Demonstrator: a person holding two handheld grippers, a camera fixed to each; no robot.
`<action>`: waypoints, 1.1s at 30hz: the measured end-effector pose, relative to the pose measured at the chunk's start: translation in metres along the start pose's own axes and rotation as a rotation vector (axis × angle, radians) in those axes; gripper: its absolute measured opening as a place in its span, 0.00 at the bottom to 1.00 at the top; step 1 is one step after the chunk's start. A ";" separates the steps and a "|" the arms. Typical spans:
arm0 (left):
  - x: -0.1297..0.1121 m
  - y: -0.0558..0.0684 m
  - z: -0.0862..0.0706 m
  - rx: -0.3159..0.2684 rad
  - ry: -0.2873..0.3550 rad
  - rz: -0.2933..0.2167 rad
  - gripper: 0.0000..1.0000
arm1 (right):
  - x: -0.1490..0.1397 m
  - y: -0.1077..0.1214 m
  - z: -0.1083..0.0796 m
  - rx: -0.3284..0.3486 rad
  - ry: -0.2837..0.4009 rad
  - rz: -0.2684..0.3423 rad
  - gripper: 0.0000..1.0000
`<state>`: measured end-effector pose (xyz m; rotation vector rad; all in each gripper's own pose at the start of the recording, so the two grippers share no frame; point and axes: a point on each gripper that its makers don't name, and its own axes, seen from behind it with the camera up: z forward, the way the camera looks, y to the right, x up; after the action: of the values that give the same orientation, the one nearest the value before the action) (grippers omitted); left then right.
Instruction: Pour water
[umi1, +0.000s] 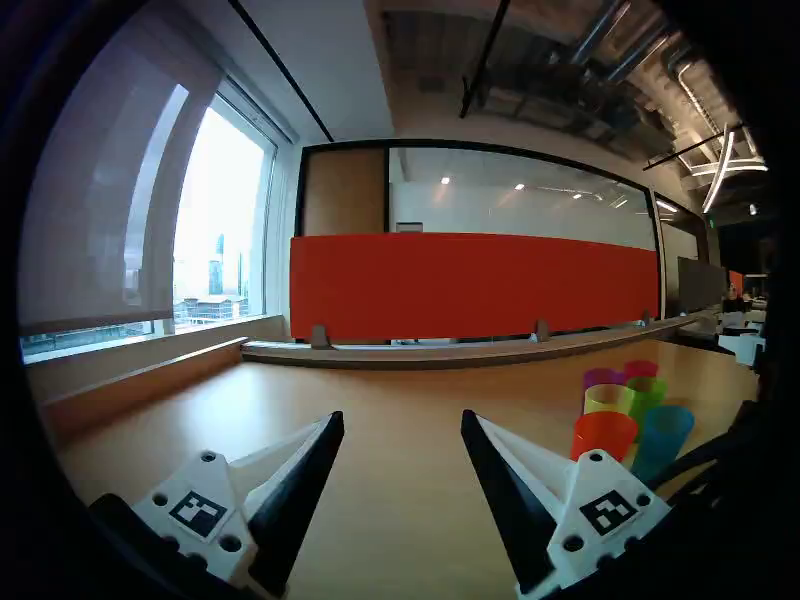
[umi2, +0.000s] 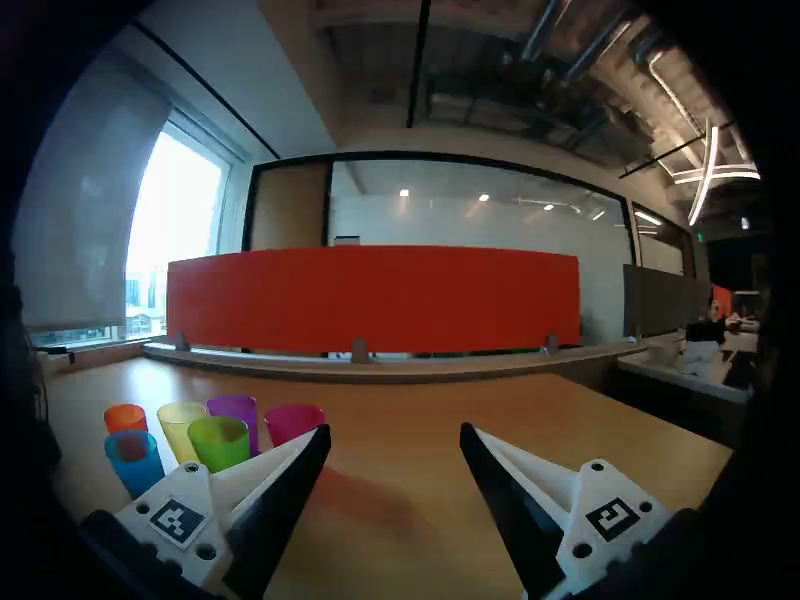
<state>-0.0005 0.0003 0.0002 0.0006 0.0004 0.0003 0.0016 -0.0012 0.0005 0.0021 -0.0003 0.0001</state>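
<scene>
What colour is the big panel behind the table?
The desk divider panel is red, clearest in the right gripper view.

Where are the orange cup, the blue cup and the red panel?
orange cup (umi1: 603, 438), left gripper view, front wall.
blue cup (umi2: 135, 472), right gripper view, side wall.
red panel (umi2: 375, 298), right gripper view, its middle.

A red panel (umi1: 470, 285) spans mid-frame behind the counter (umi1: 400, 420); a bright window (umi1: 215, 230) sits left; pipes (umi1: 600, 40) run upper right.

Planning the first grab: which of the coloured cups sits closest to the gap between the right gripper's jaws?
The pink cup, at the cluster's right end in the right gripper view, partly behind one jaw; the other cups stand farther left.
</scene>
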 end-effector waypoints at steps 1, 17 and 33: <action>0.000 0.000 0.000 0.000 0.000 0.000 0.86 | 0.000 0.000 0.000 0.000 0.000 0.000 1.00; 0.025 0.016 0.007 -0.037 0.006 -0.012 0.86 | 0.018 0.003 0.007 0.009 -0.031 -0.002 1.00; 0.092 0.018 0.015 -0.079 -0.028 0.001 0.86 | 0.109 0.007 0.013 0.038 -0.015 -0.047 1.00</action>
<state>0.0911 0.0183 0.0155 -0.0788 -0.0275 0.0010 0.1109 0.0055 0.0141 0.0396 -0.0151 -0.0464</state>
